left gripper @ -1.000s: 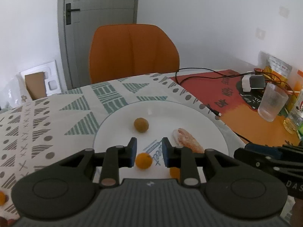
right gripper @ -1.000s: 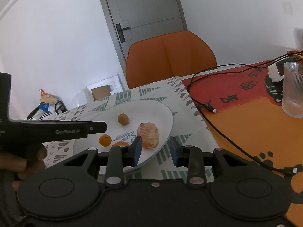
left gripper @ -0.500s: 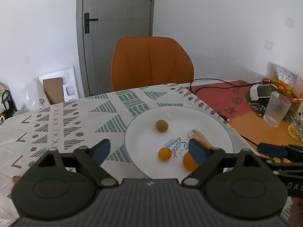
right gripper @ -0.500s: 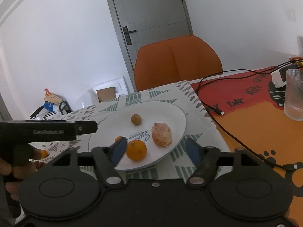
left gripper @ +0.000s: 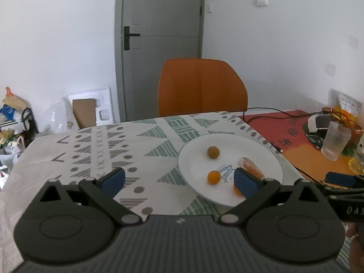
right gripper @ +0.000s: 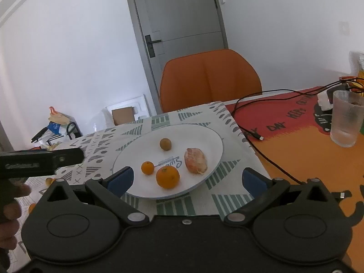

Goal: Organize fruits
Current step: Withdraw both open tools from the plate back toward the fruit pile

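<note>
Four fruits lie on the round white plate (right gripper: 211, 141): one large orange (right gripper: 167, 177), one small orange (right gripper: 147, 168), one brownish round fruit (right gripper: 165, 144) and one peeled, segmented mandarin (right gripper: 195, 160). The right gripper (right gripper: 186, 179) has just been opening and stands wide apart, empty, with the large orange just ahead between its blue pads. The left gripper (left gripper: 179, 179), likewise just opened and empty, hovers over the patterned tablecloth (left gripper: 109, 145), plate ahead to its right.

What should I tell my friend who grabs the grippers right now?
Left gripper: fingers have just opened wide, nothing between them. Right gripper: the same, holding nothing.
White plate holds a big orange, a small orange, a brown round fruit and a peeled orange.
Left to do: small orange fruits lie on the tablecloth beside the plate.
</note>
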